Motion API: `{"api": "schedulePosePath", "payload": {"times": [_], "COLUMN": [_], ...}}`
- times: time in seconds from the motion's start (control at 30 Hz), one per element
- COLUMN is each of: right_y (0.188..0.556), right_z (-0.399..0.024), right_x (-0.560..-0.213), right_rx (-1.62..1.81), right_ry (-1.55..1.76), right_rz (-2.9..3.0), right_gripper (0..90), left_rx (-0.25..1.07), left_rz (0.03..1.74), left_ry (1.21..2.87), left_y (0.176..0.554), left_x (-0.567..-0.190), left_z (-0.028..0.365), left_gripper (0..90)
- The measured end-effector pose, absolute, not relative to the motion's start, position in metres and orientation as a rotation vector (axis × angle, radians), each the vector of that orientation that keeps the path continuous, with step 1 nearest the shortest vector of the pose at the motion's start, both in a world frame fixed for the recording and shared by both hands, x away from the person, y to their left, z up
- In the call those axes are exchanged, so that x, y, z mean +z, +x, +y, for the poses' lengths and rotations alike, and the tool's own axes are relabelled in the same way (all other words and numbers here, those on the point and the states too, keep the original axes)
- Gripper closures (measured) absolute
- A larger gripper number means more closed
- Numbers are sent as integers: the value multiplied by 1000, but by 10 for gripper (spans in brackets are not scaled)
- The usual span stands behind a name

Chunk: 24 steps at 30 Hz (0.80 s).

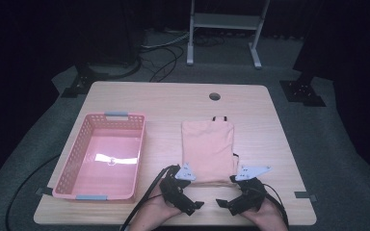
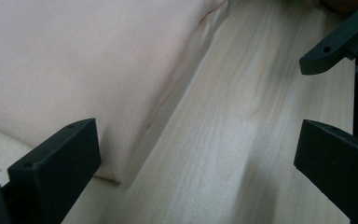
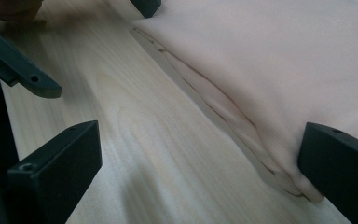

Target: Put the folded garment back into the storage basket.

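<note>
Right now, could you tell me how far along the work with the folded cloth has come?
The peach cloth already lies folded into a neat rectangle on the table. Both the left gripper and the right gripper sit open at its near edge, gripping nothing. Lifting it, probably into the empty pink basket beside it, seems left.

The high view is lit from overhead on the pale wooden desk [image 1: 173, 101], while the room around it falls nearly black. A white glare streak lies on the floor of the pink plastic lattice basket [image 1: 107, 158] near the desk's left edge. That view is soft and grainy. In both gripper views the near black jaws are blurred and cast soft shadows on the wood grain beside the folded peach cloth [image 2: 74, 60].
</note>
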State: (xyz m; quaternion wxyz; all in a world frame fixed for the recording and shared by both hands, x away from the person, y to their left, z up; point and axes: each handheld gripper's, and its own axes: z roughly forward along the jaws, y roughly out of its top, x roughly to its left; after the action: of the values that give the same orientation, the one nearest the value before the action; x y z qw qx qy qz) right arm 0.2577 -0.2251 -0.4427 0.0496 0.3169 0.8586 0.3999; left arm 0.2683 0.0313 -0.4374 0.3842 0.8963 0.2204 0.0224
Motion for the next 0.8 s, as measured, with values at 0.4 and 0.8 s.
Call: {"api": "schedulePosePath", "payload": {"times": [0.4,0.8], "right_y": [252,254], "right_z": [-228,-244], "right_x": [-443,-440], "right_rx": [1274,1206], "right_ry": [942,920], "right_rz": [2574,2472], "right_gripper": [0,0], "left_rx": [73,189], "left_rz": [577,618], "left_ry": [2225,2209], "left_y": [266,270], "left_x": [-436,-430], "left_z": [35,52], "left_gripper": [0,0]}}
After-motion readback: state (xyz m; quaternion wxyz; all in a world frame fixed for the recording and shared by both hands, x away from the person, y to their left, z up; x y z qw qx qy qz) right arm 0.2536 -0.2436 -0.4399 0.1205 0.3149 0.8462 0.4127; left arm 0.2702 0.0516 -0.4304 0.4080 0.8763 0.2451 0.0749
